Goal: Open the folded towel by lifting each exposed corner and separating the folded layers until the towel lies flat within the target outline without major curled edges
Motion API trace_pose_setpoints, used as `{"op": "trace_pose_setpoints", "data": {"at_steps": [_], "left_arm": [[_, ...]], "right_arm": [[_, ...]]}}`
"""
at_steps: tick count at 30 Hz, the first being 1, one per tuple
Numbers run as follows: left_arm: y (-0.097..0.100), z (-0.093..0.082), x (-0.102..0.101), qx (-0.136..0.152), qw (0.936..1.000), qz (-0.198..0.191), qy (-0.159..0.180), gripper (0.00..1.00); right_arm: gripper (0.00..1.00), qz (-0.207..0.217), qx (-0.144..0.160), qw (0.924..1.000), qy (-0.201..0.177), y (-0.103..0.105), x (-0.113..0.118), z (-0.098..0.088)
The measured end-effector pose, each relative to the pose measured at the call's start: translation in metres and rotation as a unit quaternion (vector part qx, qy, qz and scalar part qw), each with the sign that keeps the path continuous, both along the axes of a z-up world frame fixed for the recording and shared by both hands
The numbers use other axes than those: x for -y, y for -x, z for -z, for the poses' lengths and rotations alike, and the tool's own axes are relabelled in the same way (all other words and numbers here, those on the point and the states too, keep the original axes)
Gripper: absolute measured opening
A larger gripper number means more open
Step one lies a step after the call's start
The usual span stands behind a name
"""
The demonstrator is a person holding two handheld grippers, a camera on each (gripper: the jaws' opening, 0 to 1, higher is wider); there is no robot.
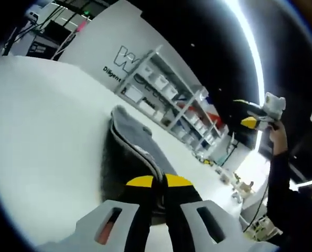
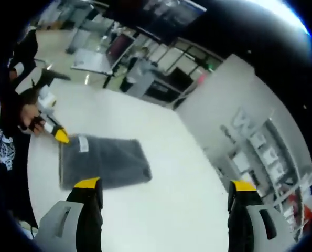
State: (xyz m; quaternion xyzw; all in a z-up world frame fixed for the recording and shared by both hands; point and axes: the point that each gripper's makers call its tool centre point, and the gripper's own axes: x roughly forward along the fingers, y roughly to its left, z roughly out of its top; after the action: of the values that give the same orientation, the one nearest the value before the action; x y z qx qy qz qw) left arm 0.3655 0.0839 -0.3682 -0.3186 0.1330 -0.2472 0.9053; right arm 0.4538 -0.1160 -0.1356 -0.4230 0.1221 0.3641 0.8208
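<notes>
Left gripper (image 1: 159, 184) clenched on the near edge of the towel (image 1: 132, 139), which is lifted off the table (image 1: 40, 131). Right gripper (image 2: 163, 191) released, jaws wide, held high and well apart from the towel.

Risk: one-sided pinch may catch several layers, so the whole fold lifts or drags instead of separating; the free side could curl.
</notes>
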Motion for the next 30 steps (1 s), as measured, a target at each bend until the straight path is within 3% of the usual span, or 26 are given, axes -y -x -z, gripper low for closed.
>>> {"op": "trace_pose_setpoints", "data": {"at_steps": [7,17,30], "left_arm": [[0.002,0.002,0.003,-0.007,1.0,0.006,0.003,0.05],[0.003,0.001,0.002,-0.009,0.9998,0.011,0.011,0.05],[0.001,0.0,0.002,-0.016,0.9994,0.026,0.019,0.05]], "right_arm": [[1.0,-0.034,-0.018,0.9991,0.018,-0.002,-0.022,-0.009],[1.0,-0.028,-0.034,0.9982,0.041,-0.034,-0.034,-0.024],[1.0,-0.06,-0.058,0.9928,0.086,-0.07,-0.072,-0.019]]}}
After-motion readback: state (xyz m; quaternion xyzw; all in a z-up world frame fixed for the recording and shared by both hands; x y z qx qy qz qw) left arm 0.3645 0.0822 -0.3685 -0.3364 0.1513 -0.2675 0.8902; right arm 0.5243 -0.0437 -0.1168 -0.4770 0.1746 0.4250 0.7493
